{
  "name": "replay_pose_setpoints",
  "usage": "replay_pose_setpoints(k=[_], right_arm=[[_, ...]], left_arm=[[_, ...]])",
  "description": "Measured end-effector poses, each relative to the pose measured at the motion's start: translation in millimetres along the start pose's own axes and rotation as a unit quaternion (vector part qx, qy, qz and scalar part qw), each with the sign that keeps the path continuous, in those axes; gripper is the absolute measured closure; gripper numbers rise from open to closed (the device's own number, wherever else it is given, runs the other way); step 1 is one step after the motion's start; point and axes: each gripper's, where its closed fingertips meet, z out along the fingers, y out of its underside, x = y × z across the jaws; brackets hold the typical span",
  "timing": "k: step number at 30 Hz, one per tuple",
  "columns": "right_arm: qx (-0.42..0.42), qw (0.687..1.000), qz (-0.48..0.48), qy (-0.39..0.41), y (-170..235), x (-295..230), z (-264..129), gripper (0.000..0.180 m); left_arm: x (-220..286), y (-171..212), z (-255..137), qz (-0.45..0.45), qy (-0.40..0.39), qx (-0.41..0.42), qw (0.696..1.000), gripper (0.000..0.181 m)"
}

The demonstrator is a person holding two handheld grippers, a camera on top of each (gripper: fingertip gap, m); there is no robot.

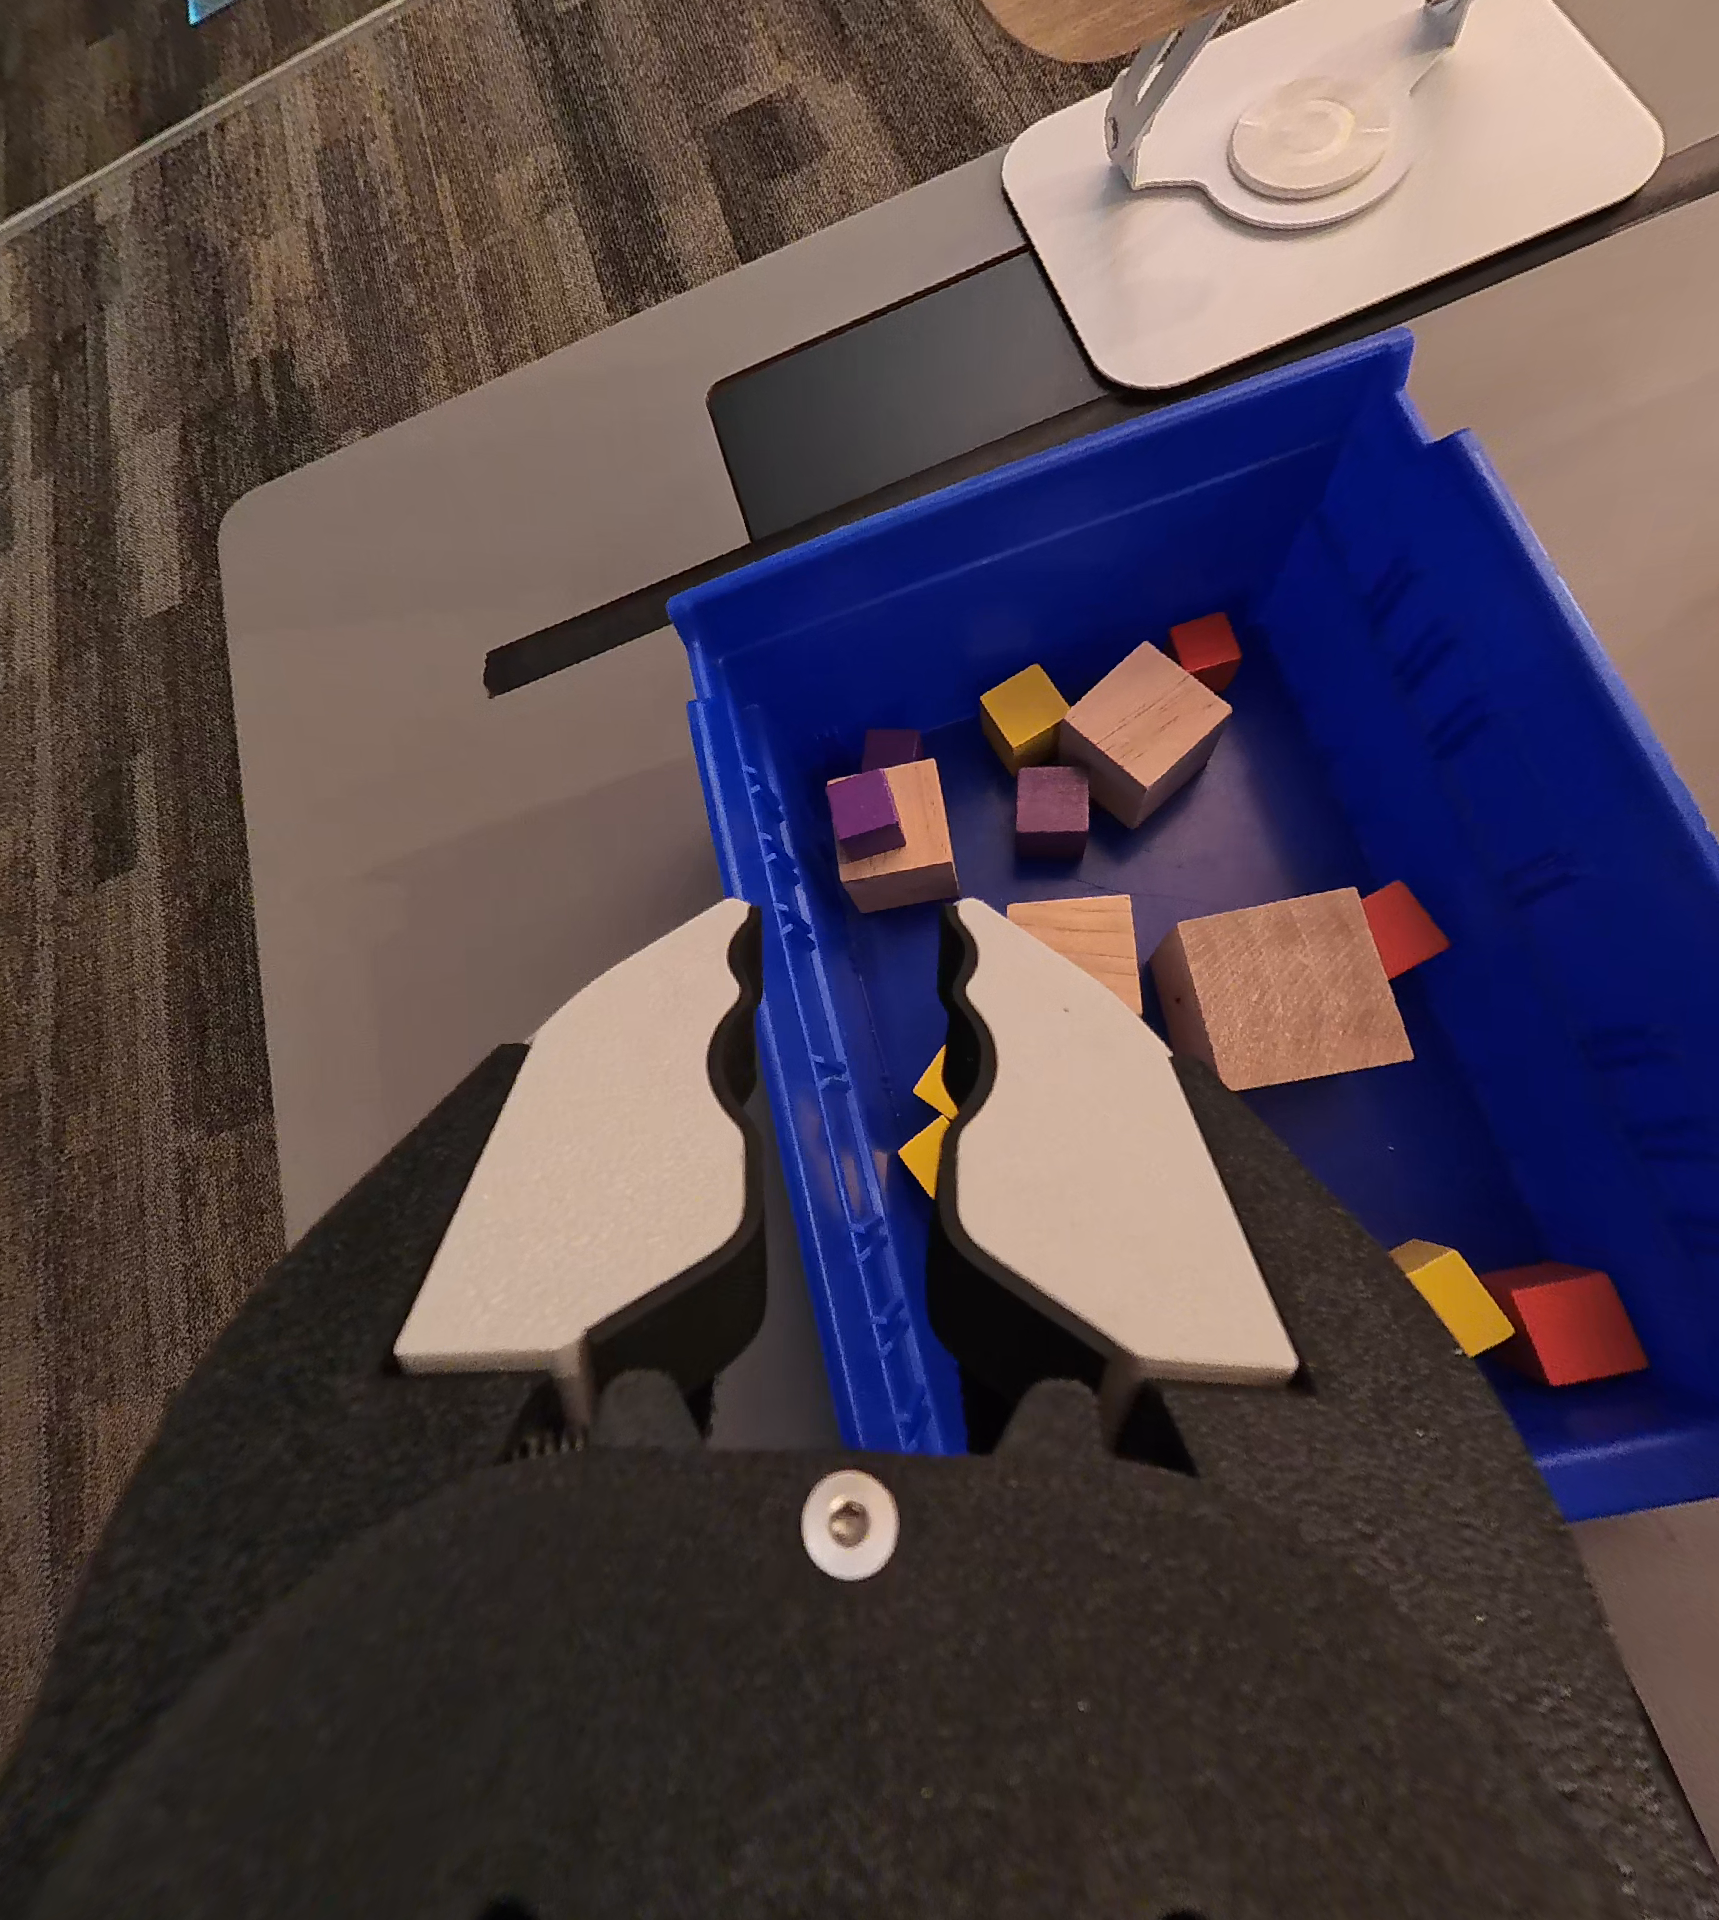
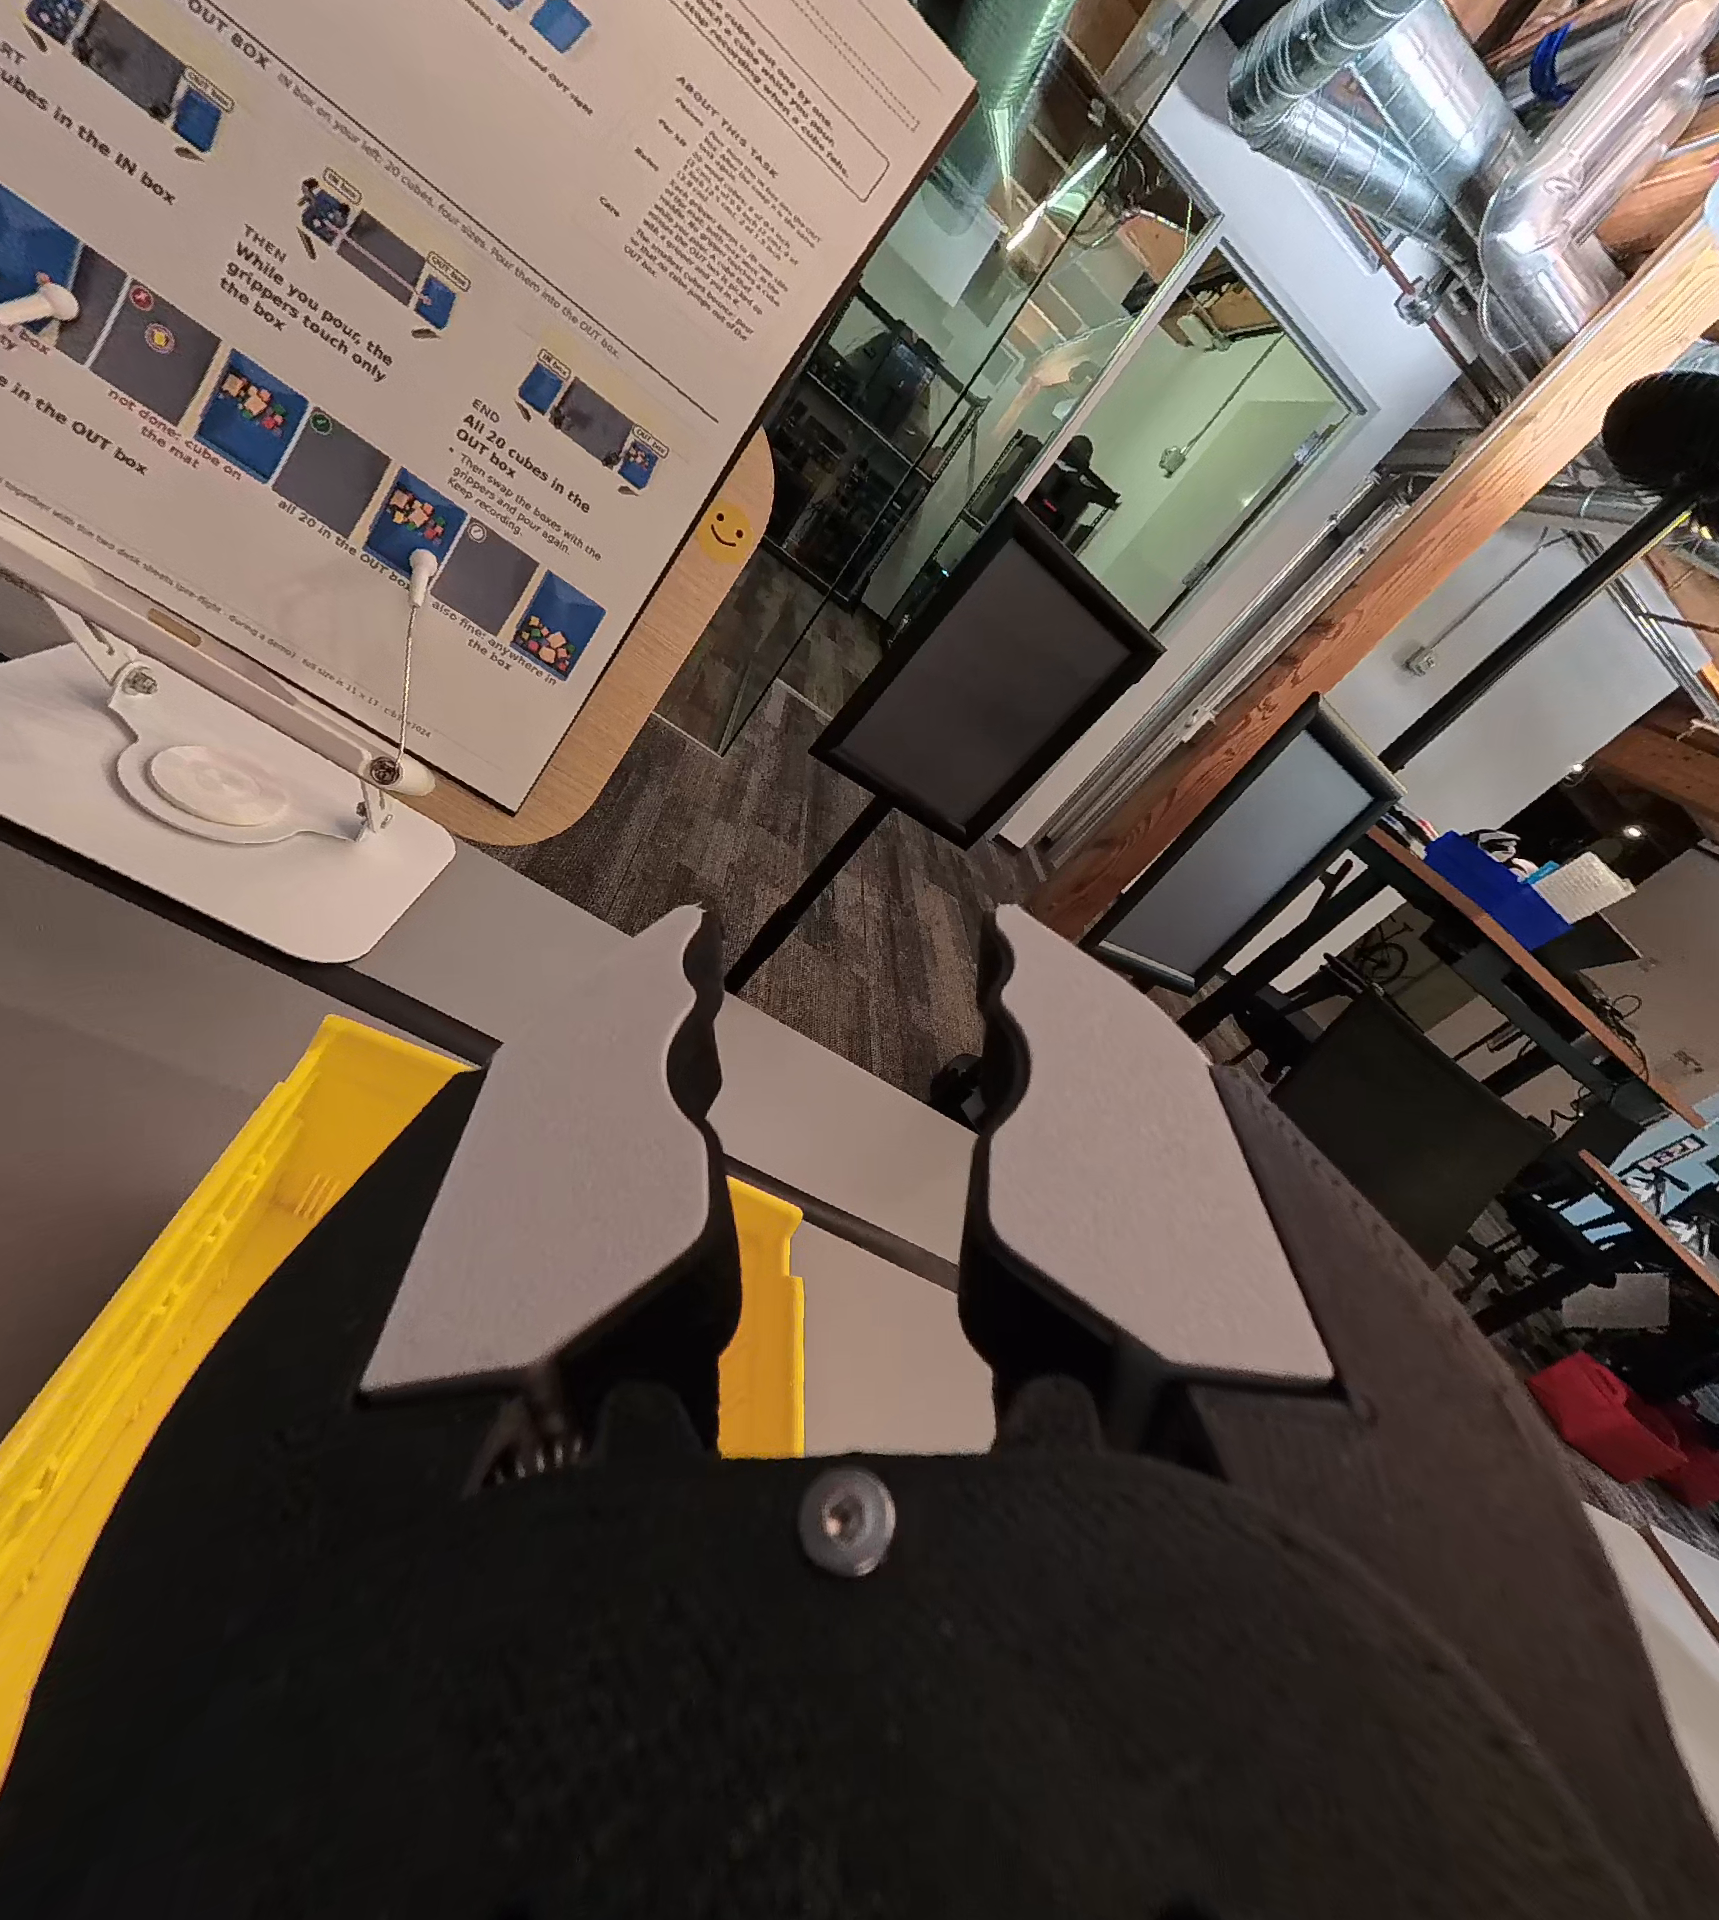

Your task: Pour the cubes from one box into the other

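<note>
A blue box (image 1: 1520,831) stands on the grey table (image 1: 470,779). It holds several cubes: a large wooden cube (image 1: 1281,987), smaller wooden ones, a red cube (image 1: 1572,1325), a yellow cube (image 1: 1021,712) and a purple cube (image 1: 1050,810). My left gripper (image 1: 850,914) is open and straddles the box's left wall, one finger outside and one inside, with a gap left on the inner side. A yellow box (image 2: 159,1351) lies under my right gripper (image 2: 850,920), which is open. The yellow box's right wall shows between the fingers, beside the left one. Its inside is hidden.
A white stand base (image 1: 1354,208) sits behind the blue box and shows in the right wrist view (image 2: 211,862), carrying an instruction board (image 2: 367,312). A dark mat (image 1: 886,436) lies on the table. Carpet floor lies past the table edge. Black screens on stands (image 2: 990,686) are farther off.
</note>
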Motion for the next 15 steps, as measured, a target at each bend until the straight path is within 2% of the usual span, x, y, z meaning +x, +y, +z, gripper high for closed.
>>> replay_pose_setpoints(k=[9,15], right_arm=[[-0.061,0.996,0.036,-0.050,22,-13,9,0.132],[-0.032,0.969,0.148,-0.193,19,-42,12,0.133]], left_arm=[[1,0,0,-0.001,0.003,0.001,1.000,0.149],[1,-1,-2,-0.002,0.002,0.004,1.000,0.148]])
